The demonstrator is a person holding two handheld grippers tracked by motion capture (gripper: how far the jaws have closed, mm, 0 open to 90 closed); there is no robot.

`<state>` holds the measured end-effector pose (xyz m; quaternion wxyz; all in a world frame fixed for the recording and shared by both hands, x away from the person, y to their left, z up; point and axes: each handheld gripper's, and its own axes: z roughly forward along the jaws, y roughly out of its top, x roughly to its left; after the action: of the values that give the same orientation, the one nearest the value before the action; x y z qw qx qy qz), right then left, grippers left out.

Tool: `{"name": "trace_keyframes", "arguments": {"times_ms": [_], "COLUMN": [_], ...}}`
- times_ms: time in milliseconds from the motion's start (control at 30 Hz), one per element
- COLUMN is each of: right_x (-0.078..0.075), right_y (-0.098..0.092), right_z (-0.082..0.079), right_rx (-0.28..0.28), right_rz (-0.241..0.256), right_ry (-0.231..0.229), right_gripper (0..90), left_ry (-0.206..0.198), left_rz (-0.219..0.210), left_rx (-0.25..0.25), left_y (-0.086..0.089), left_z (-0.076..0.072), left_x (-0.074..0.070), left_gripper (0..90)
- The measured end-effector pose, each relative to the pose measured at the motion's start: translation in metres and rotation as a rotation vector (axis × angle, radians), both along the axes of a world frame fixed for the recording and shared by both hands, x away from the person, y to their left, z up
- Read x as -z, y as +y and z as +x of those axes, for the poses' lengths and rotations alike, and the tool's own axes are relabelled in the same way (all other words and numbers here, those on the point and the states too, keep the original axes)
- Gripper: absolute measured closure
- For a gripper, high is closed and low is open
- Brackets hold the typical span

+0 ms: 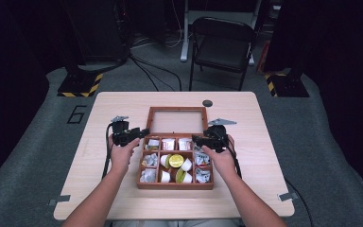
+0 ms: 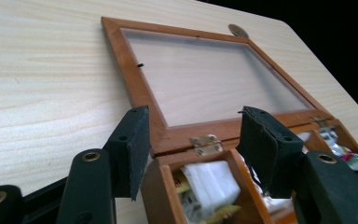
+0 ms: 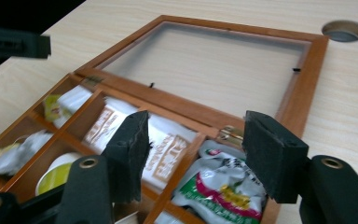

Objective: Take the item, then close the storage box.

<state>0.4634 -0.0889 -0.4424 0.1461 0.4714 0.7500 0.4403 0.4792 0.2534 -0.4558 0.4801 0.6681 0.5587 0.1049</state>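
Box: While it sits in the middle of the high view, the wooden box [image 1: 175, 163] is open, and it rests on the table near the person's edge.
Lid: The lid [image 1: 177, 120] lies flat on the table just above the box in the high view. It is a brown frame with a see-through pane, and small brass hinges [image 2: 206, 143] join it to the box.
Inside the box: Thin wooden walls split it into small rooms. The top row holds white packets [image 3: 161, 142] and a green and red packet [image 3: 223, 184]. The middle rooms hold small round cups [image 1: 176, 161], some with yellow-green tops. The side rooms hold crinkly silver packets [image 1: 148, 175].
Left gripper: The left gripper [image 1: 142, 134] is at the upper left corner of the box in the high view. Its jaws are wide apart and hold nothing. In the left gripper view the box corner and one hinge sit in the gap between them.
Right gripper: The right gripper [image 1: 197, 139] is at the upper right corner of the box in the high view. Its jaws are also wide apart with nothing in them. In the right gripper view they hang over the top row of packets.
Hands: A hand holds each gripper, and both arms come up from the bottom of the high view.
Table: The table [image 1: 264, 156] is light wood, with a round dark hole [image 1: 207, 103] above the lid.
Farther back: A dark folding chair [image 1: 222, 45] stands on the grey floor at the top of the high view.
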Motion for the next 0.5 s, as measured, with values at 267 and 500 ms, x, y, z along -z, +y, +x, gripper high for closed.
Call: {"name": "trace_keyframes", "arguments": {"times_ms": [267, 500], "right_x": [-0.002, 0.001], "right_y": [0.014, 0.027], "right_z": [-0.017, -0.028], "right_rx": [-0.067, -0.118], "right_rz": [-0.035, -0.060], "right_ry": [-0.018, -0.025], "right_gripper": [42.0, 42.6], "left_ry": [-0.042, -0.053], "left_rz": [-0.018, 0.009], "left_rx": [0.025, 0.031], "left_y": [0.003, 0.007], "left_z": [-0.022, -0.029], "left_x": [-0.011, -0.009], "left_gripper": [43.3, 43.3]}}
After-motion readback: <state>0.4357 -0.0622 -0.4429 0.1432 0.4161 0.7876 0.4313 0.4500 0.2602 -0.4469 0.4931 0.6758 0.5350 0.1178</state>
